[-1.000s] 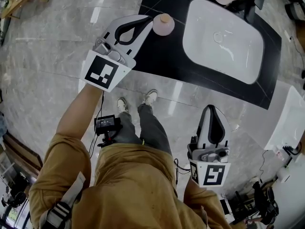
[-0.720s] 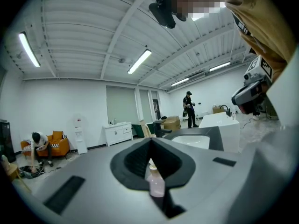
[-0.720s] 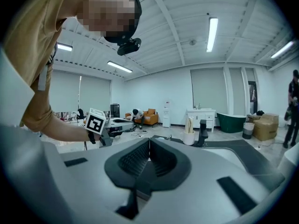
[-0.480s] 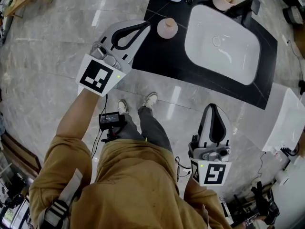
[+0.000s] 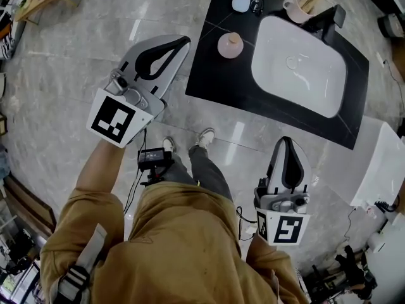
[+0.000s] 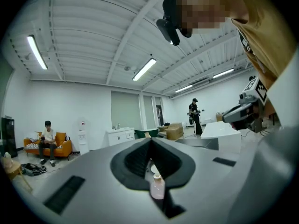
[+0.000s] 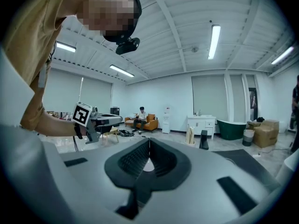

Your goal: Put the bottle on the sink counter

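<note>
Grey left gripper (image 5: 183, 42): jaws closed tip to tip, empty. Right gripper (image 5: 285, 142): jaws together too, nothing held. Pink bottle (image 5: 230, 44) upright on black counter (image 5: 209, 81), just beside the sink (image 5: 304, 75), on the left gripper's side. Both grippers apart from bottle and sink.

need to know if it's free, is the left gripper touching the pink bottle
Apart. The head view shows the left gripper with its tips closed, short of the counter edge. Bare black counter lies between it and the bottle, which stands alone.
</note>
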Tool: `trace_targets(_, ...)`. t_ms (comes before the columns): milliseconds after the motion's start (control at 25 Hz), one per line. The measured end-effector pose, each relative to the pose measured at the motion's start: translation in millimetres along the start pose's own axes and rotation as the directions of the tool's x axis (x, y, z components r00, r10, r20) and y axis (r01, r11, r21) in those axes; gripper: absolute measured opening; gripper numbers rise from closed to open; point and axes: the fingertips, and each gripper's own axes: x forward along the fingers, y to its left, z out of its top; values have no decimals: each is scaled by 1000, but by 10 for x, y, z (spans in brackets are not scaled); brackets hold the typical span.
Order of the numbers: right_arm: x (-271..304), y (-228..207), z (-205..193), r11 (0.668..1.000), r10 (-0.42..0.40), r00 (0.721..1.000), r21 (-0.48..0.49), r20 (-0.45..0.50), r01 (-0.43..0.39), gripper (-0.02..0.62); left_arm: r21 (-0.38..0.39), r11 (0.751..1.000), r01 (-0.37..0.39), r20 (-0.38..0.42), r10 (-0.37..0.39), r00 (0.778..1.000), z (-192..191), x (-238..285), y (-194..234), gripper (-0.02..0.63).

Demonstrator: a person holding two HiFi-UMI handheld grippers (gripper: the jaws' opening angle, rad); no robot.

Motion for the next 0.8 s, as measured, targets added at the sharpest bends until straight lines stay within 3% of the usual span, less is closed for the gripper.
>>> trace_targets(360, -112, 106, 240, 999, -4, 999, -32, 39, 6, 6, -1, 1000, 3, 10, -3, 1000, 291, -290, -32, 3)
trace_targets(800, -192, 114, 411, 998, 21, 997, -69, 70, -16, 6, 28, 998, -64, -13, 64, 998, 427, -767, 26, 3)
